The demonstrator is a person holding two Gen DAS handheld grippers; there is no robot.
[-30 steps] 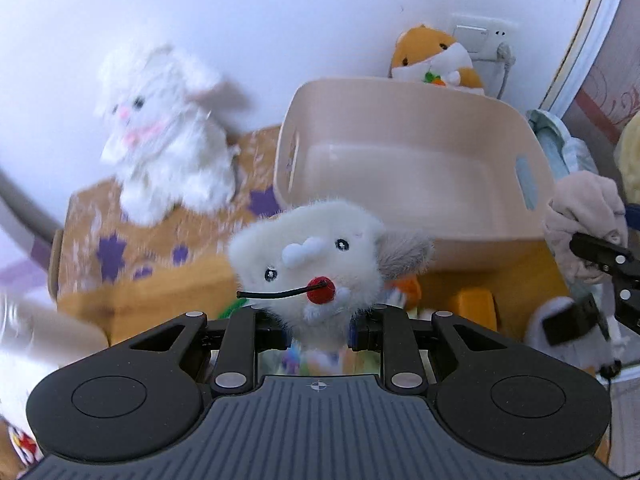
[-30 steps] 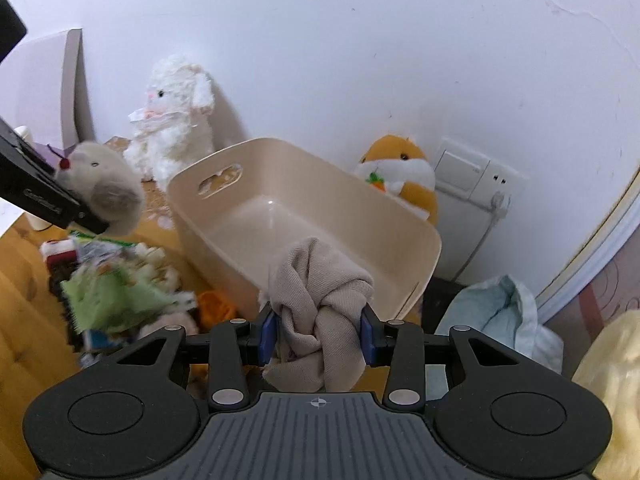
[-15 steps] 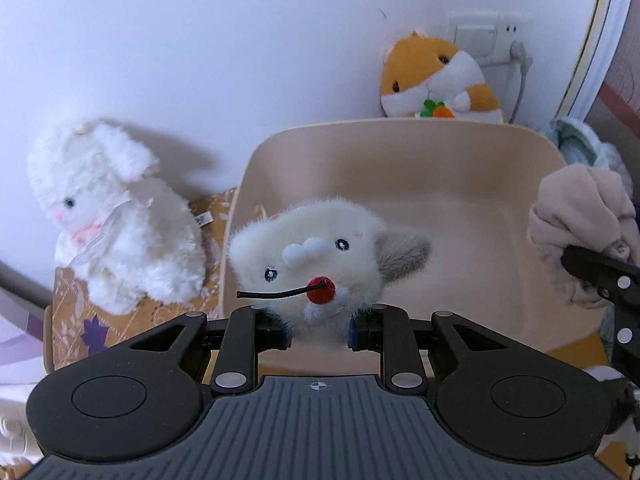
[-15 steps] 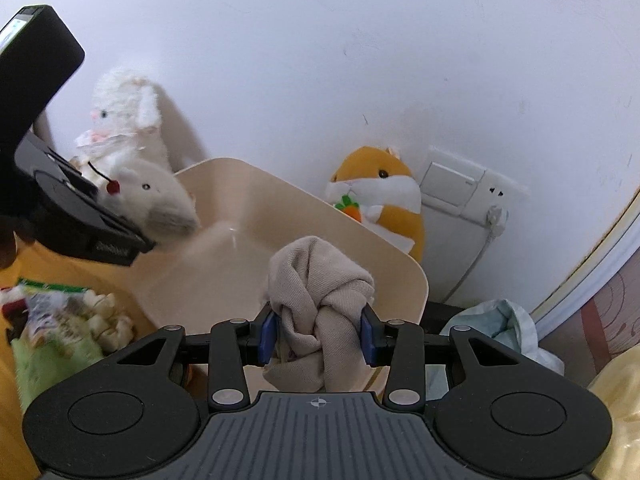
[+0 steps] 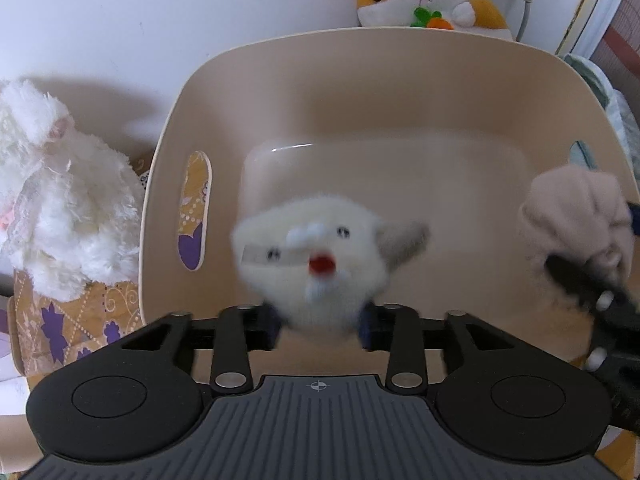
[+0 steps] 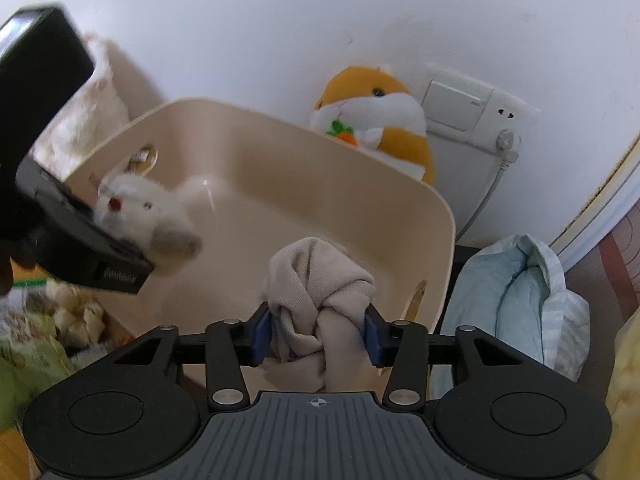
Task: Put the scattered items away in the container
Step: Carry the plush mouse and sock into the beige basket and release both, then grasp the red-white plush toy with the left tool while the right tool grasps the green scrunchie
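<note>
My left gripper (image 5: 320, 322) is shut on a small white plush mouse (image 5: 320, 264) with a red nose and holds it over the open beige bin (image 5: 384, 92). The mouse is blurred. My right gripper (image 6: 316, 336) is shut on a knotted beige cloth (image 6: 316, 284) and holds it above the bin's near right rim (image 6: 440, 216). The cloth also shows in the left wrist view (image 5: 576, 216), and the mouse in the right wrist view (image 6: 140, 210). The bin's floor is bare.
A white fluffy plush (image 5: 60, 208) sits on a patterned cardboard box (image 5: 76, 320) left of the bin. An orange hamster plush (image 6: 380, 120) leans on the wall behind it. Pale blue clothing (image 6: 516, 296) lies to the right. Snack packets (image 6: 36, 340) lie left.
Both grippers have moved forward and over the bin with their loads. The mouse now hangs above the bin's inside instead of in front of its rim.
</note>
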